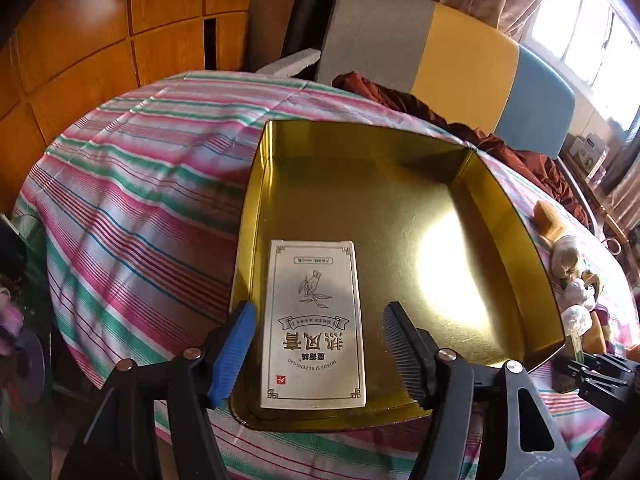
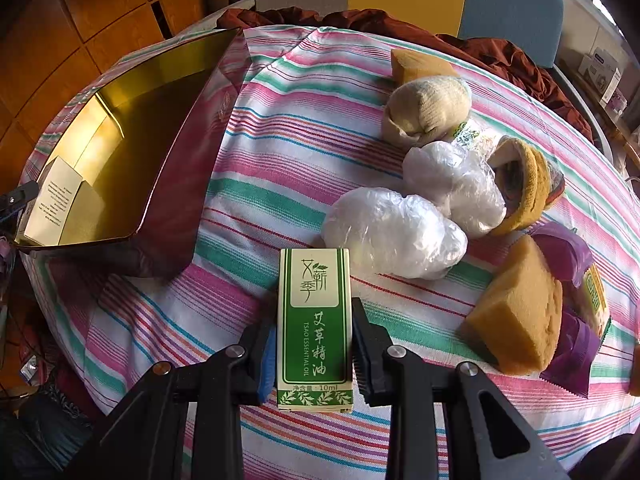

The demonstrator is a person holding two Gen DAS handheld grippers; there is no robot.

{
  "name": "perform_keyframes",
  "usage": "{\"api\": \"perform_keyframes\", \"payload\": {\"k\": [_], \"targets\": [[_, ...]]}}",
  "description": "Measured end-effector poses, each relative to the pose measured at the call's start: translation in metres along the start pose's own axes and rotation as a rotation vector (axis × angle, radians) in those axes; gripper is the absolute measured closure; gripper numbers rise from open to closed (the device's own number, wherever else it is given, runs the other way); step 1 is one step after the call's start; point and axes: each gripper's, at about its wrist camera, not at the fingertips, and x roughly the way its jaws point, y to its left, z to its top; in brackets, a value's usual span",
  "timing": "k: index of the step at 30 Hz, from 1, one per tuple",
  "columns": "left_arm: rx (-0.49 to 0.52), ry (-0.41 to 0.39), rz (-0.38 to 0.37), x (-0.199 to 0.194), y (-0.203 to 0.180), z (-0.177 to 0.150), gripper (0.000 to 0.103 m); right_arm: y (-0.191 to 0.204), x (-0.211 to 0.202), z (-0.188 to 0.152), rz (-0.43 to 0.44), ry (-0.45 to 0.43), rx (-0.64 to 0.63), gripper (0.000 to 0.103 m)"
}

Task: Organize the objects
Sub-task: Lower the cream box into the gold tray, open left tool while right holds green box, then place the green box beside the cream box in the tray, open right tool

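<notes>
A white flat box [image 1: 316,280] with printed characters lies in the near left corner of an open gold tin [image 1: 516,248] on the striped tablecloth. My left gripper [image 1: 320,312] stands open astride this box, its pads clear of both sides. The right wrist view shows the same tin [image 2: 132,140] at the left with the white box [image 2: 56,200] inside. My right gripper [image 2: 314,316] is shut on a green and cream essential-oil box [image 2: 314,328], held lengthwise just above the cloth, right of the tin.
Right of the tin lie two plastic-wrapped bundles [image 2: 394,232], a beige rolled sock [image 2: 428,108], a yellow sock [image 2: 528,184], a tan sponge [image 2: 520,316] and a purple packet [image 2: 572,340]. A dark red cloth [image 1: 400,100] and a chair back [image 1: 460,68] line the far edge.
</notes>
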Motion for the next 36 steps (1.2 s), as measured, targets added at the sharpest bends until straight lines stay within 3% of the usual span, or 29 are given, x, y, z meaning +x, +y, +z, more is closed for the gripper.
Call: {"api": "perform_keyframes", "payload": {"k": [2, 10, 30, 36], "targets": [[0.004, -0.033, 0.005, -0.01, 0.002, 0.0, 0.028, 0.0, 0.0, 0.0, -0.001, 0.001, 0.002, 0.072], [0.023, -0.136, 0.006, -0.044, 0.011, -0.001, 0.021, 0.003, -0.006, -0.012, -0.001, 0.001, 0.029, 0.072], [0.02, -0.142, -0.05, -0.053, 0.012, -0.013, 0.016, 0.021, -0.013, -0.03, -0.008, -0.009, 0.049, 0.072], [0.026, -0.15, -0.041, -0.055, 0.013, -0.013, 0.016, 0.022, -0.031, -0.024, 0.013, -0.063, 0.085, 0.072]]}}
